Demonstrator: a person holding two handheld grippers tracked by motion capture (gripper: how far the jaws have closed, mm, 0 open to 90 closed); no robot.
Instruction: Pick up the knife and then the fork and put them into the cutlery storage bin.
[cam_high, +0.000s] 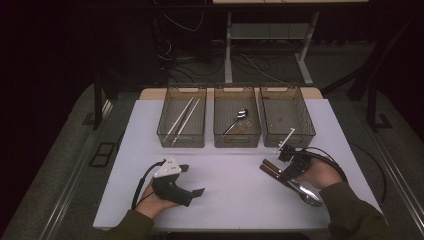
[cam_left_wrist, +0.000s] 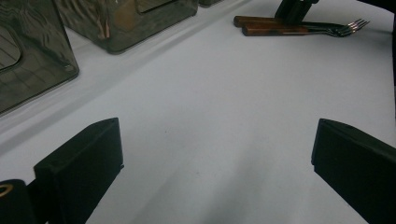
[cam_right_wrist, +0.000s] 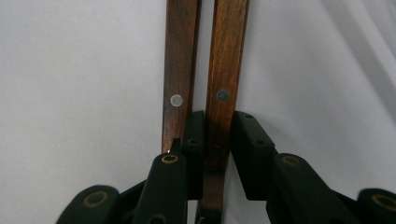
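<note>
Beyond both grippers stand three clear bins in a row: the left bin holds chopsticks, the middle bin a spoon, and the right bin a small white utensil leaning on its front wall. The right gripper has its jaws nearly closed around one wooden handle of two forks lying side by side, tines toward the person. The left gripper rests wide open and empty on the table.

- Three bins stand in a row at the table's far side.
- Left bin holds chopsticks; middle bin holds a spoon.
- Right bin stands behind two forks, which lie side by side at the near right.
</note>
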